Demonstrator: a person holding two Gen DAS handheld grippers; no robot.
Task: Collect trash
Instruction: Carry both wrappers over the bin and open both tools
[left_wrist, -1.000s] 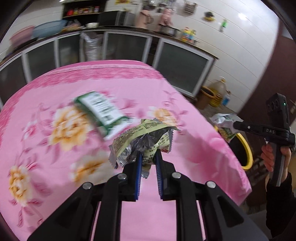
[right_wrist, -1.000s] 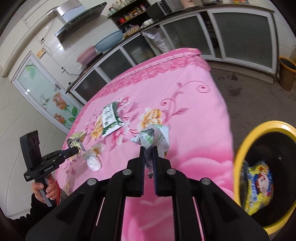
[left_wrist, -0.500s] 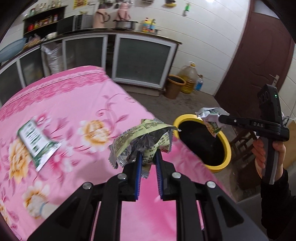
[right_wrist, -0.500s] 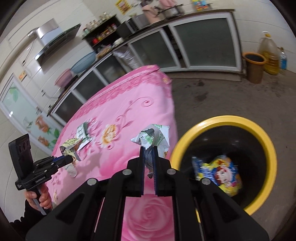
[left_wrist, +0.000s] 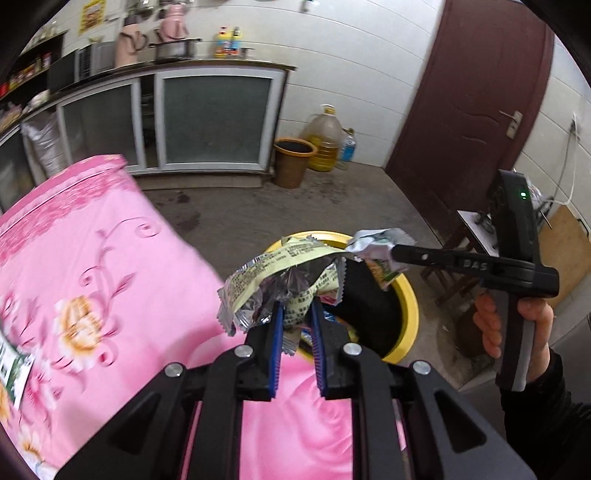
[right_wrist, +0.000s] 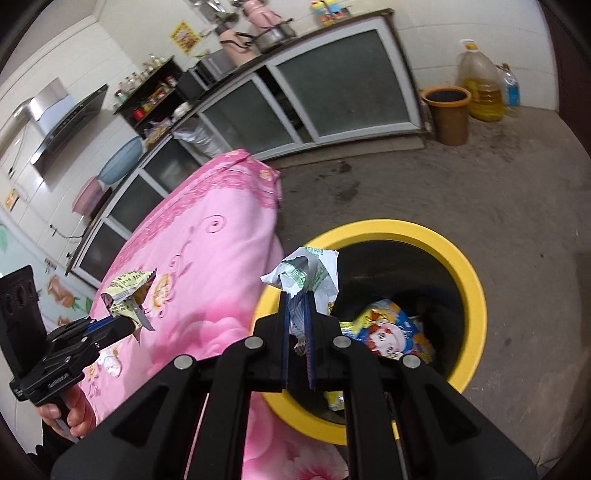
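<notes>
My left wrist camera looks down past its jaws, yellow-rimmed bin (left_wrist: 405, 295) just beyond, my right wrist camera likewise, closer, bin (right_wrist: 472, 280) ahead, both share pink tablecloth (left_wrist: 122, 258) (right_wrist: 207, 266)

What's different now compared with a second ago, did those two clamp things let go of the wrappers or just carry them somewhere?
Both were carried from over the pink floral tablecloth toward the yellow-rimmed black trash bin. The left hand-held gripper brought its crumpled yellow-and-silver wrapper to the bin's edge; the right hand-held gripper now holds its crumpled white-and-green wrapper over the bin's rim. Nothing was released: both grips stayed shut.
</notes>
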